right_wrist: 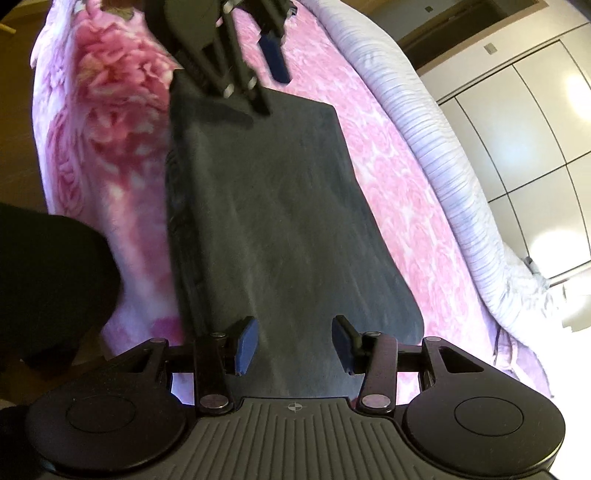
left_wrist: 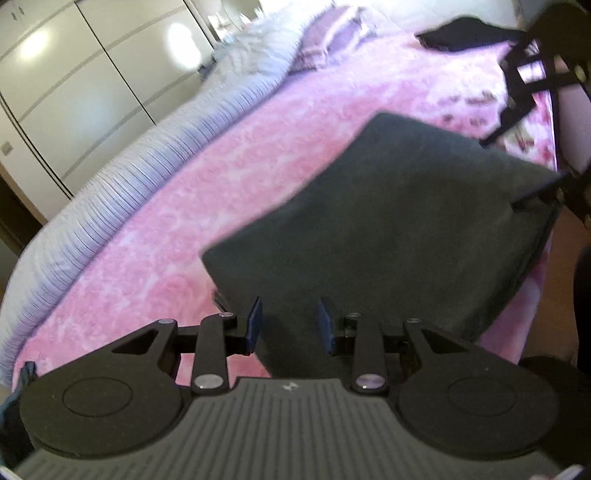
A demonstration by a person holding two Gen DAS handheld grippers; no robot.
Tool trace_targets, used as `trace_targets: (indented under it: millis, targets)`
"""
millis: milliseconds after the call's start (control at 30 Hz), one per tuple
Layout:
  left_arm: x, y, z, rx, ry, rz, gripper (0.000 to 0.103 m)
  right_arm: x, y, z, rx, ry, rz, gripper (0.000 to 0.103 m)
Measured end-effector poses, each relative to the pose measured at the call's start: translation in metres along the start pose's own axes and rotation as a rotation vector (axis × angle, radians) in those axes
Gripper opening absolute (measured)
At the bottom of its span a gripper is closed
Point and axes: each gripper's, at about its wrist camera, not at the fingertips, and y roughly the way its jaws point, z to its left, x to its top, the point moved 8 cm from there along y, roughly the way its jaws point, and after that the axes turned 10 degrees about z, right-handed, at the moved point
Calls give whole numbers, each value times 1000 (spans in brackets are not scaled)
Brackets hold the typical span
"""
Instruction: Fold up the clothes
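A dark grey folded garment (left_wrist: 399, 229) lies flat as a thick rectangle on the pink bedspread; it also shows in the right wrist view (right_wrist: 273, 221). My left gripper (left_wrist: 290, 325) hovers open over one short end of it, blue pads apart, nothing between them. My right gripper (right_wrist: 293, 343) hovers open over the opposite short end, also empty. Each gripper shows in the other's view at the far end of the garment: the right one (left_wrist: 532, 88), the left one (right_wrist: 236, 48).
The pink floral bedspread (left_wrist: 207, 206) covers the bed. A striped white quilt (left_wrist: 122, 192) runs along the far side. Another dark garment (left_wrist: 465, 35) lies further up the bed. White wardrobe doors (left_wrist: 74, 81) stand beyond. Wooden floor (right_wrist: 18, 110) borders the bed edge.
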Motion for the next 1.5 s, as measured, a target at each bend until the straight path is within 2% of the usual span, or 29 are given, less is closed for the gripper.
trace_targets:
  millis: [200, 333, 433, 533, 567, 633, 667, 767, 833, 967, 1000, 1033, 1067, 1133, 1233, 1333, 1367, 1400, 1500]
  targets:
    - [-12, 10, -2, -31, -78, -6, 27, 3, 22, -2, 38, -1, 15, 45]
    - [-9, 5, 6, -56, -110, -14, 28, -3, 26, -15, 126, 116, 3, 45]
    - [2, -5, 30, -72, -188, -62, 28, -13, 20, -45, 246, 285, -63, 45]
    - [16, 1, 60, -74, -260, -86, 29, -29, 24, -89, 265, 487, -115, 46]
    - [20, 7, 67, -72, -273, -83, 30, -35, 29, -103, 257, 543, -119, 49]
    - [26, 25, 79, -99, -307, -61, 41, -46, 42, -126, 250, 637, -118, 71]
    - [29, 36, 85, -121, -329, -46, 42, -52, 51, -135, 261, 682, -117, 72]
    - [32, 67, 98, -220, -418, -2, 41, -68, 78, -161, 331, 862, -138, 73]
    - [31, 82, 98, -283, -448, 13, 35, -78, 97, -182, 381, 995, -167, 72]
    - [26, 89, 91, -278, -400, 7, 33, -97, 136, -216, 457, 1255, -224, 72]
    - [23, 88, 91, -281, -407, 1, 32, -101, 149, -220, 503, 1309, -218, 55]
    - [21, 88, 92, -282, -414, -4, 31, -102, 157, -225, 553, 1342, -207, 32]
    - [20, 87, 92, -275, -409, -7, 31, -103, 164, -229, 583, 1361, -201, 32]
    - [20, 92, 89, -261, -404, -5, 31, -94, 163, -233, 532, 1282, -197, 26]
    - [18, 106, 86, -267, -424, 4, 31, -83, 172, -235, 476, 1170, -164, 26]
    - [17, 104, 92, -297, -472, 12, 33, -81, 176, -236, 462, 1140, -134, 31]
    - [17, 101, 93, -293, -474, 12, 33, -79, 173, -234, 438, 1119, -125, 32]
    - [17, 97, 94, -286, -473, 10, 33, -75, 164, -227, 377, 1069, -119, 32]
    - [16, 75, 93, -246, -467, -8, 30, -56, 130, -206, 230, 873, -104, 33]
